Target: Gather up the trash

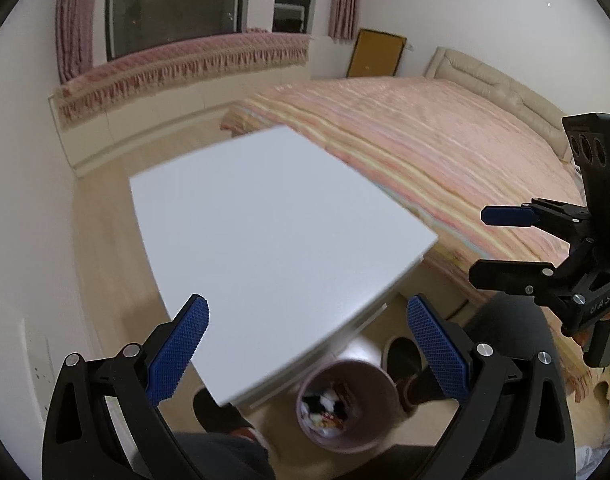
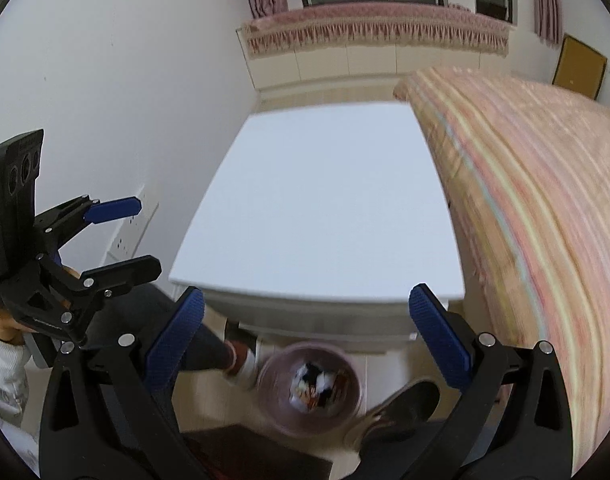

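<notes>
In the left wrist view your left gripper [image 1: 307, 354] is spread wide and holds nothing above the bare white table [image 1: 265, 216], while the pink trash bin [image 1: 347, 404] sits at bottom centre with mixed litter [image 1: 325, 406] already in it; your right gripper [image 1: 493, 244], at the right edge, is also wide and empty. In the right wrist view the bin [image 2: 309, 388], low in the frame, is blurred, so I judge you should slow down and search the floor [image 2: 389, 364] around it for leftover trash.
</notes>
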Tool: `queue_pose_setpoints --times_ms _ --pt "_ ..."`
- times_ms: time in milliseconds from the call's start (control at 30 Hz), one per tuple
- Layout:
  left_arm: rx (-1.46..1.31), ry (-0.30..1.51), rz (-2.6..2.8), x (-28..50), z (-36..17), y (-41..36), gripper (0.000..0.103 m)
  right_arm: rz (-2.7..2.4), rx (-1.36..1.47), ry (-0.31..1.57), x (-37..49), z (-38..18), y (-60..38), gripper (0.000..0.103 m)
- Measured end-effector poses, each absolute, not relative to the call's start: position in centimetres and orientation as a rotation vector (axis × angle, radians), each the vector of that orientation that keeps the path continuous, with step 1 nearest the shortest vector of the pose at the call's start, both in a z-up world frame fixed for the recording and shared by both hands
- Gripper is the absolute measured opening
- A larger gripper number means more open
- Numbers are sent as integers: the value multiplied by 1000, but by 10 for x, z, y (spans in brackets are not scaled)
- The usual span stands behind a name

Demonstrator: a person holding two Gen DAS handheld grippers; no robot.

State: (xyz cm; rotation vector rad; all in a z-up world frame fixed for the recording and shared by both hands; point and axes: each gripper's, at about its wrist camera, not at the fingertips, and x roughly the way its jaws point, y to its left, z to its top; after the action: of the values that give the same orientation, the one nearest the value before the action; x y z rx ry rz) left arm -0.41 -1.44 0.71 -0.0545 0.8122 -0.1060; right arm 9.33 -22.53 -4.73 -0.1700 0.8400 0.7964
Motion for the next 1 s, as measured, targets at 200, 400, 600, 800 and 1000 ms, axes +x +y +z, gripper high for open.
queue_pose_setpoints --times_ms 200,400,600,800,1000 --pt "-41 750 -64 7 32 -5 96 805 -169 781 108 -23 -212 100" --pt "-77 730 -56 15 41 2 97 813 -166 748 118 -9 -202 100" --pt "-96 726 -48 16 47 7 97 819 -177 740 123 -6 -197 100" --pt "-96 727 -45 17 49 11 97 821 -178 737 125 -5 -198 100" --pt "-86 720 -29 16 51 10 97 826 -184 733 124 -4 -199 100"
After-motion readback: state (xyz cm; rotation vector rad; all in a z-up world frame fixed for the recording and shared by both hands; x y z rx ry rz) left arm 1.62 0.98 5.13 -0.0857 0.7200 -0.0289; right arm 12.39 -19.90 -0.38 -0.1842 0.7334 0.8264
